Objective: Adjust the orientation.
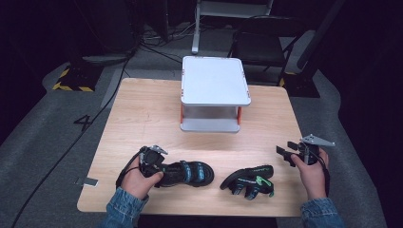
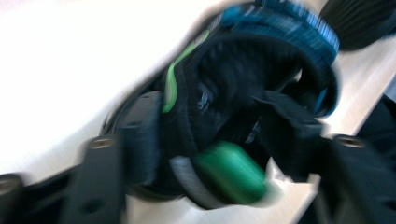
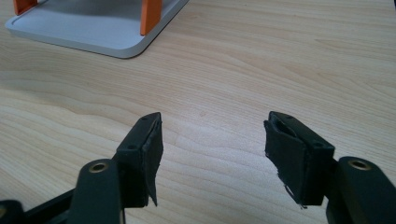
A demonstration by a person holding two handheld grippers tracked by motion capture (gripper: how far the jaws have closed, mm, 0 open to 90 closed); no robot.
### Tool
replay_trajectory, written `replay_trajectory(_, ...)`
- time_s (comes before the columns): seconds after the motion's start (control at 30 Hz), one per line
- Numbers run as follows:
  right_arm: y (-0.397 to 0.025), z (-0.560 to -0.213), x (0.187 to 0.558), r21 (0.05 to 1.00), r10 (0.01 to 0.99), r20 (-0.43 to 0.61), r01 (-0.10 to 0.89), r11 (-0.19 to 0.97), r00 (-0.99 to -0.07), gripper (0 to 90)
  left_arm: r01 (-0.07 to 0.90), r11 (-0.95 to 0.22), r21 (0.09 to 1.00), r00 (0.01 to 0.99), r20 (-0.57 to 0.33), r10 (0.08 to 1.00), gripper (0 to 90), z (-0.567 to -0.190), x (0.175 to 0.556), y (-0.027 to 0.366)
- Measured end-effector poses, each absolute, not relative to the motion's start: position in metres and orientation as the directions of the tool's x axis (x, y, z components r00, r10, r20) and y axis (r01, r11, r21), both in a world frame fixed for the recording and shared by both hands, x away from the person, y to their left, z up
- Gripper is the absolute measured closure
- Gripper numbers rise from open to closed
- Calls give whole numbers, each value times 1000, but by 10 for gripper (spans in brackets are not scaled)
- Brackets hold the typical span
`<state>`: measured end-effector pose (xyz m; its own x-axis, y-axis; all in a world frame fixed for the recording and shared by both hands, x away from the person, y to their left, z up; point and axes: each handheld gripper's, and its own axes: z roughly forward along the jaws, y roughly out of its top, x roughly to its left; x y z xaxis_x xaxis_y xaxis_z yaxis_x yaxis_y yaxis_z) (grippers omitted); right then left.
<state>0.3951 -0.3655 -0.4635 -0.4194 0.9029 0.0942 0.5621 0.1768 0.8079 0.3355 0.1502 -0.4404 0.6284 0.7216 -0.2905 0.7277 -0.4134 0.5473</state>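
Left gripper (image 1: 164, 172) at the near-left of the wooden table (image 1: 142, 109), jaws either side of the heel strap of a black sandal with blue straps (image 1: 187, 172) — seen in the left gripper view (image 2: 219, 140) spread round the strap, the sandal (image 2: 243, 93) blurred; whether clamped or merely around it, cannot tell. Sandal lying flat near the front edge, toe toward the table's middle. Second sandal, black with green trim (image 1: 249, 180), just beside it to the right, not touching. Right gripper (image 1: 285, 153) held above the table's right edge, jaws wide apart and holding nothing (image 3: 212, 140), bare wood beneath. White two-tier rack with orange posts (image 1: 214, 80) at the far centre, well apart from both sandals. Folding chair (image 1: 261, 45) beyond the table.
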Motion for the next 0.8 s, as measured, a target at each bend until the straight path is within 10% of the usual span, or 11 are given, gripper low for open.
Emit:
replay_trajectory(0.47, -369, -467, 385, 802, 910, 79, 568, 185, -408, 377, 299, -735, 608, 845, 189, 500, 407, -439, 348, 111)
replay_trajectory(0.6, -374, -469, 379, 796, 915, 79, 577, 181, -396, 377, 319, -755, 572, 854, 172, 491, 712, -435, 350, 104)
replay_trajectory(0.8, -379, -469, 373, 797, 921, 80, 579, 171, -382, 377, 526, -516, 676, 698, 4, 717, 765, -432, 363, 114)
